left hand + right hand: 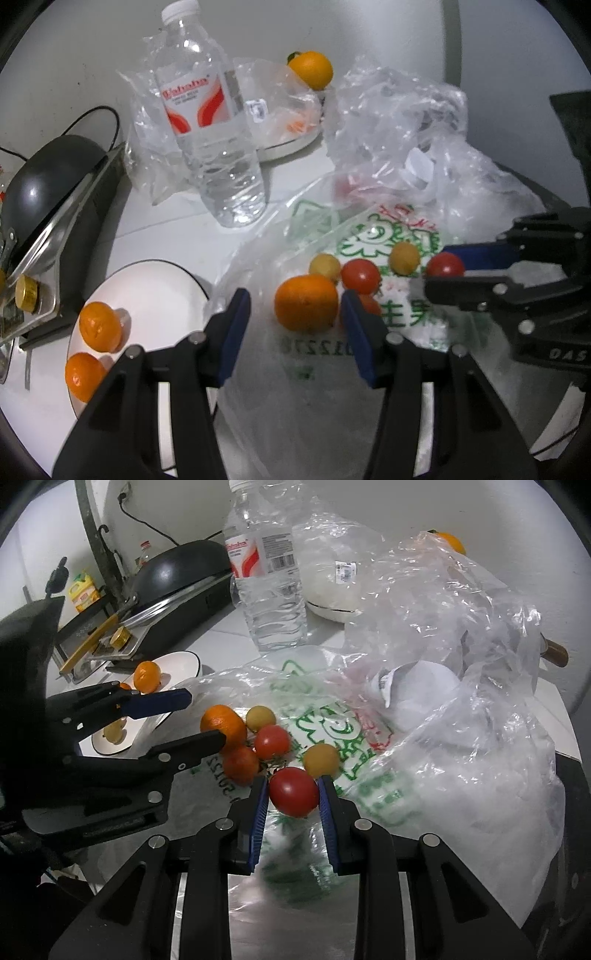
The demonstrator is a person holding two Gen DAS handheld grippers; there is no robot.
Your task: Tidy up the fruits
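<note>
Right gripper (293, 794) clamps a red tomato (293, 792); left gripper (295, 317) flanks an orange (306, 302).

Red tomato (293, 791) clamped, mandarin (224, 722) on bag (332, 716)

The water bottle (218, 122), beyond the left jaws, has a red label reading "Wahaha". The plastic bag (402, 317) under the jaws carries green Chinese characters and partly legible digits.

white counter (155, 236) under plates (155, 291), bags (388, 122)
</note>
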